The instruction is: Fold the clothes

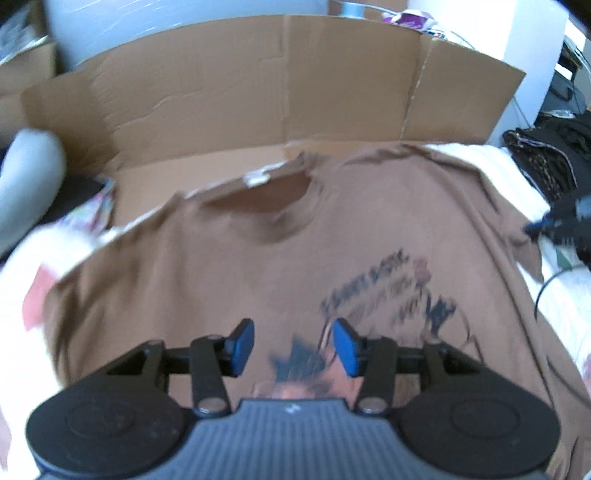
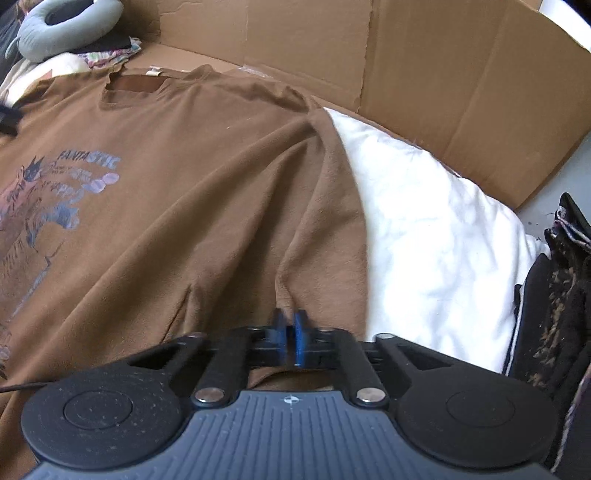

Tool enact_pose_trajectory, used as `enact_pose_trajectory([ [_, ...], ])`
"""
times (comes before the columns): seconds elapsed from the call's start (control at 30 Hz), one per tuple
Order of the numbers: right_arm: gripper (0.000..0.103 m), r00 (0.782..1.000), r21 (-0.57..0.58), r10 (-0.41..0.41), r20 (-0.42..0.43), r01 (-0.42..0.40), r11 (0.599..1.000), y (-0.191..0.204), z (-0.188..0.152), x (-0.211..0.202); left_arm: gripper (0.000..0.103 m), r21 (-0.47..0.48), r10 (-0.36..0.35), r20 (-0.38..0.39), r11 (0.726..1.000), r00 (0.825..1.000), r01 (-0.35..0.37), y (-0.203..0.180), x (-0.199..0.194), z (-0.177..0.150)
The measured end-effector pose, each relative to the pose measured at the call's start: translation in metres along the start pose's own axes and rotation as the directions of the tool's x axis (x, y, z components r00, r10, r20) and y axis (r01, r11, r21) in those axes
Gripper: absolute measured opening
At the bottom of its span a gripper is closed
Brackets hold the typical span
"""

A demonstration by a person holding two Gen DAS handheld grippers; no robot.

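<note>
A brown T-shirt (image 1: 229, 266) with a dark printed graphic lies front up on white bedding, neck toward the cardboard. In the left wrist view, which is blurred, my left gripper (image 1: 293, 347) hovers open over the print on the chest, nothing between its blue pads (image 1: 242, 345). In the right wrist view the same T-shirt (image 2: 177, 206) spreads left, and my right gripper (image 2: 290, 338) is shut on a pinched ridge of brown cloth near the shirt's right side, beside the sleeve (image 2: 332, 206). The right gripper also shows as a dark blur (image 1: 565, 221) at the shirt's right edge.
A flattened cardboard box (image 1: 266, 92) stands behind the shirt like a wall. White bedding (image 2: 436, 240) lies bare to the right. Dark patterned clothes (image 2: 554, 306) are piled at the far right. A grey neck pillow (image 2: 62, 26) and folded fabrics sit at the far left.
</note>
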State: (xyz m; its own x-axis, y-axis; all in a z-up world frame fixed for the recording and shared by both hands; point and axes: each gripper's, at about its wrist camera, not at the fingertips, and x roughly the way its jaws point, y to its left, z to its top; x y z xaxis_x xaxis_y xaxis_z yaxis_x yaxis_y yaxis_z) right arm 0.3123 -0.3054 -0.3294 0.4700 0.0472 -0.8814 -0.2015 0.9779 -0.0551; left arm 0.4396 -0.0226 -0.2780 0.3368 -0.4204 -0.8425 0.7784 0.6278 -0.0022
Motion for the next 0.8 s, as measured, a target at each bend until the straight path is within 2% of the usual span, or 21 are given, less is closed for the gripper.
enact_pose_trajectory([
  [0.07,0.001,1.0,0.004,-0.006,0.001,0.006,1.0,-0.007,0.006,-0.004,0.05,-0.026,0.015,-0.002,1.0,1.0,-0.015,0.005,-0.008,-0.017],
  [0.23,0.001,0.996,-0.031,-0.086,0.012,0.086,0.996,-0.028,0.019,-0.013,0.051,-0.077,0.021,-0.004,0.997,1.0,-0.021,0.014,-0.019,-0.045],
  [0.37,0.001,0.986,-0.007,-0.167,0.007,0.167,0.986,-0.052,0.025,-0.012,0.051,-0.122,0.029,-0.007,0.992,1.0,-0.03,0.022,-0.022,-0.062],
  [0.53,0.001,0.973,0.03,-0.232,-0.016,0.232,0.972,-0.076,0.029,0.0,0.051,-0.177,0.039,-0.012,0.983,0.999,-0.04,0.033,-0.025,-0.075],
  [0.8,0.0,0.948,0.021,-0.316,-0.028,0.317,0.948,-0.096,0.042,0.019,0.051,-0.205,0.054,-0.017,0.977,0.998,-0.056,0.039,-0.024,-0.079],
])
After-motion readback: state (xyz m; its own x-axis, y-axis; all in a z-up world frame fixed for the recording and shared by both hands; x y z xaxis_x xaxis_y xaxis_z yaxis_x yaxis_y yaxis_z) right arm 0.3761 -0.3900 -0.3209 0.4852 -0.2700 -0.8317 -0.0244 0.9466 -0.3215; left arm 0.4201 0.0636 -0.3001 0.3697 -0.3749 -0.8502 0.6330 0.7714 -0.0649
